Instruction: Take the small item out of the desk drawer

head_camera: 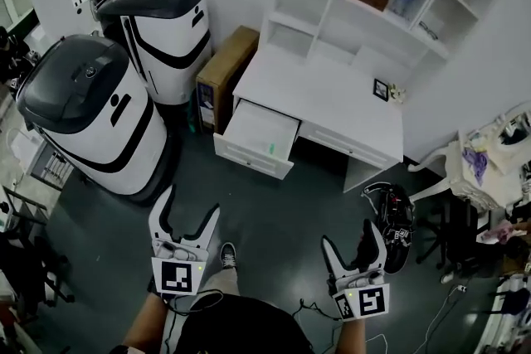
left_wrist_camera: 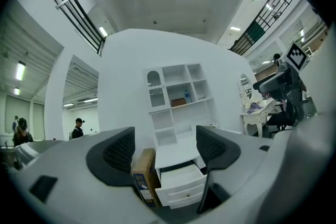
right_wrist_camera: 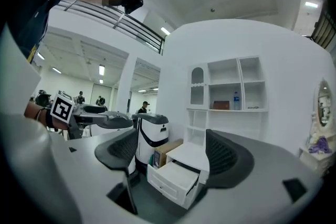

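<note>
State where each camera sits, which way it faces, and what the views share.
Head view: on the person's head, looking steeply down at the white desk; left gripper, right gripper and a shoe show.
Left gripper view: on the left gripper, facing the desk between open, empty jaws; right gripper at right.
Right gripper view: on the right gripper, facing the desk between open, empty jaws; left gripper at left.
Shared: all three show the open drawer.

Head cam down, gripper cams fwd; all share distant desk (head_camera: 323, 99).

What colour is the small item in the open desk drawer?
The small item looks green; head view shows it best.
</note>
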A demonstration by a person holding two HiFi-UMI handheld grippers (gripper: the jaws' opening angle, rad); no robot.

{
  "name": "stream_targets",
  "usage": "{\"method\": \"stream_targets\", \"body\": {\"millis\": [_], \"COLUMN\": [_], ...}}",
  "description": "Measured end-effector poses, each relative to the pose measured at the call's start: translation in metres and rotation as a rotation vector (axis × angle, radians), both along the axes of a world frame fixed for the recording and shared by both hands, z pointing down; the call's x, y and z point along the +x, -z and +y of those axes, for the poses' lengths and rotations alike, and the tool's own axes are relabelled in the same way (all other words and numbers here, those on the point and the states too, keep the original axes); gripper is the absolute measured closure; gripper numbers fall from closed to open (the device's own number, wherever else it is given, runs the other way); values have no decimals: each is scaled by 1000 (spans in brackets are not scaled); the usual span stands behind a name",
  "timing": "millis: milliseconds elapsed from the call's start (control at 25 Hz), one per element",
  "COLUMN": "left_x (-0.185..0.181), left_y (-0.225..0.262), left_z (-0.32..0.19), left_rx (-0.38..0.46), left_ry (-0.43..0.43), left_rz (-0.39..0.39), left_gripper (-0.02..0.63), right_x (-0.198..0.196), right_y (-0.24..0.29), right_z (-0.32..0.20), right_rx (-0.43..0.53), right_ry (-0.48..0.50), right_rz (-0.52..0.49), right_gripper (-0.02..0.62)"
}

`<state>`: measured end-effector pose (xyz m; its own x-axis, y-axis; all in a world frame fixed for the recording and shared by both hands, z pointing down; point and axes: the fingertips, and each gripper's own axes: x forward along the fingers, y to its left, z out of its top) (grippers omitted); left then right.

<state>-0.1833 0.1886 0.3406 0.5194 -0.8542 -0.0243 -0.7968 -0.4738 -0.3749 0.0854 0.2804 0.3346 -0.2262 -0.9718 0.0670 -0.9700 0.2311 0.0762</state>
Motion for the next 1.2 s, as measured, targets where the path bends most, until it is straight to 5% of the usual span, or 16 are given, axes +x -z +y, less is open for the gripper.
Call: {"method": "stream_targets", "body": {"millis": [120,240,480,1000,1200], "left_x": [-24,-42,-58,-32,-8], "left_y": [-2,-5,-15,-46,-70], "left_z": [-36,-67,-112,-196,-253], "left_rx": [-32,-2,-28,-108,-153], "left_ry": [31,4,-21,-27,-7], "left_rz": [92,33,36,-2,-22], "left_gripper": [252,252,252,252,252], "right_x": [-18,-38,-61,-48,-36], "right_y": [8,10,0,-62,-100], "right_z": [-46,-82,-130,-241,-319], "right_rx": [4,3,-48,-140,-226], "right_ry": [1,-2,-2,44,160], "right_rz": [20,37,73,35,44], "right_gripper": [184,190,216,275,276]}}
